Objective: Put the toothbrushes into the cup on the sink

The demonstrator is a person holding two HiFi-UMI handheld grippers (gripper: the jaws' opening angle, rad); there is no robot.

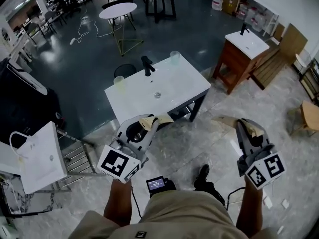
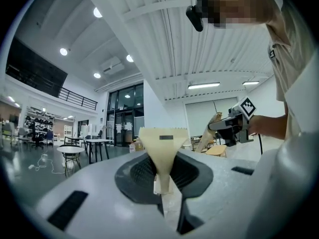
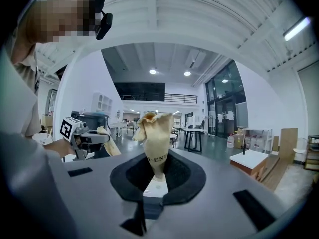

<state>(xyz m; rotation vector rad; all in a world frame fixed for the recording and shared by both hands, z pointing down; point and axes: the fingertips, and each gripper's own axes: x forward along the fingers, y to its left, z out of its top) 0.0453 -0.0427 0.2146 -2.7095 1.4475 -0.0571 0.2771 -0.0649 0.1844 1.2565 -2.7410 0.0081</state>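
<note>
Two claws are in use, and both are loaded.

**Left.** The left claw (image 1: pixel 144 127) is closed to a narrow gap on a flat tan packet (image 1: pixel 158 118). The packet is judged to be a wrapped toothbrush. The jaws pinch its tapered lower end, so the wide end projects forward and leaves free length to lower into a cup.

**Centre.** The white sink counter (image 1: pixel 184 86) stands ahead, well apart from both claws.
- A black faucet (image 1: pixel 146 65) stands behind the basin.
- One clear cup (image 1: pixel 118 80) stands at the counter's left corner.
- A second cup (image 1: pixel 175 58) stands at the far right corner.

Both cups stand upright on the flat rim, clear of the basin, with their mouths up to receive the load. Which cup is the target cannot be told.

**Right.** The right claw (image 1: pixel 241 124) is likewise closed narrow on a crumpled tan packet (image 1: pixel 224 120), gripped by its lower end with the loose end forward.

Neither packet has reached a cup; this is judged to be the carry stage. The soft paper may flex at the cup rim, so each packet should be aligned over the cup mouth before release.
</note>
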